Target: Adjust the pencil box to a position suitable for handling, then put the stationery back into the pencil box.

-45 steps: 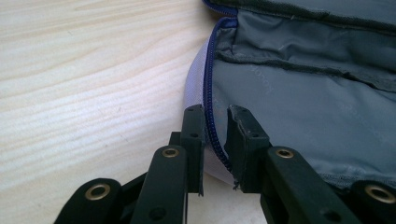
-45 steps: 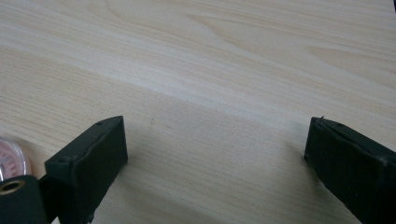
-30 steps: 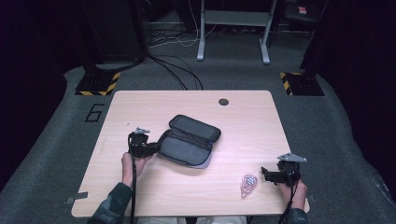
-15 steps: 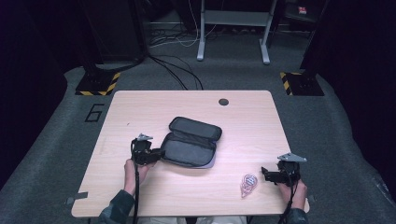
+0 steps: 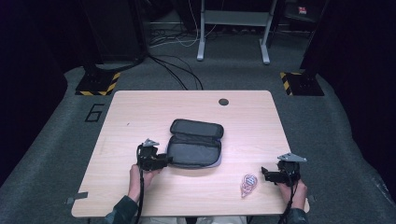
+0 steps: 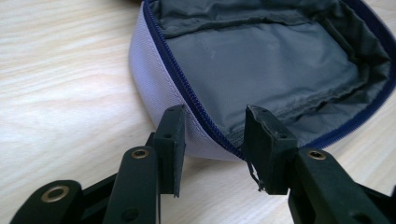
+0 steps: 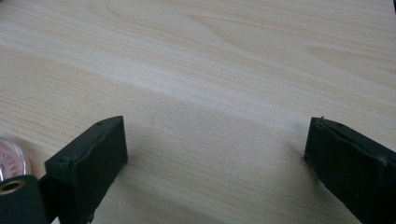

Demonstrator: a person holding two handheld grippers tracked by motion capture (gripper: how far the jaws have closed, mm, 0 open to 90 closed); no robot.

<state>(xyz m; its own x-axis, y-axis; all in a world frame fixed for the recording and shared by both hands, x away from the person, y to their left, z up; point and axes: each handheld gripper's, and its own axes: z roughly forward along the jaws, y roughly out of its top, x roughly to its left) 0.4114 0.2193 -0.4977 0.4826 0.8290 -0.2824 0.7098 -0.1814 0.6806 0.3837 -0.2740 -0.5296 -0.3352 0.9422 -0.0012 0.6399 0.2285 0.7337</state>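
Your 2 black handheld grippers and dark green sleeves

Your left gripper (image 5: 164, 159) and right gripper (image 5: 264, 173) each carry a grey 3-cornered plate on top and trail a black cable toward the bottom edge; brass-ringed holes dot the arms behind the chipped, matte black jaws in the left gripper view.

Light wooden table (image 5: 140, 116) on grey carpet (image 5: 51, 154), dark room behind.

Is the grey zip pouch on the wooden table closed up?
No, the grey zip pouch lies unzipped, its grey lining showing between the blue zipper edges.
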